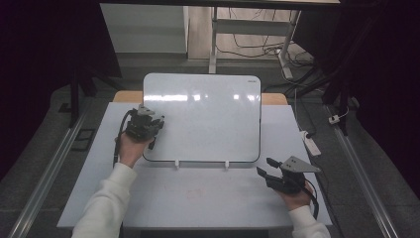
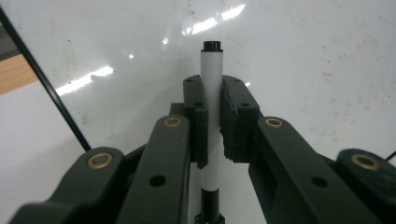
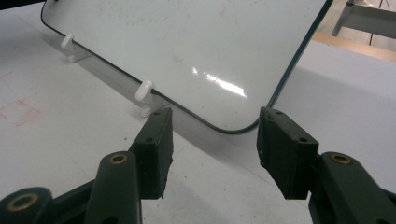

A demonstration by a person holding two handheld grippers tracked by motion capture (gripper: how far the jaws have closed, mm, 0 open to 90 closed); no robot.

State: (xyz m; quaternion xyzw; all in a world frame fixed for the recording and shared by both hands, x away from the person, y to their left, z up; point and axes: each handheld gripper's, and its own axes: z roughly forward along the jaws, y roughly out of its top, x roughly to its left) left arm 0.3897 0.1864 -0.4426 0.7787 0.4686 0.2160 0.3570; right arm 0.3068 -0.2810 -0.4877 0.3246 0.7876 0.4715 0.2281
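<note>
Black fingers [image 2: 201, 126] of the left gripper [image 1: 144, 125] clamp a white marker [image 2: 212, 84], whose barrel runs lengthwise between the pads and points its black end straight ahead at the whiteboard [image 1: 203, 119]. That long axis aims almost square-on at the board face, with the tip near the surface; contact cannot be confirmed. In the high view, this gripper sits over the board's lower left area, close to the left edge.

On the bench [image 1: 198, 198], the right gripper [image 1: 270, 171] rests off the board's lower right corner. Its fingers [image 3: 154, 149] stand partly apart and hold nothing; the corner of the board lies just ahead, between them.

Judgement: the left hand is the working hand, and the coming stroke depends on bringing the marker tip forward along its own axis onto the board.
</note>
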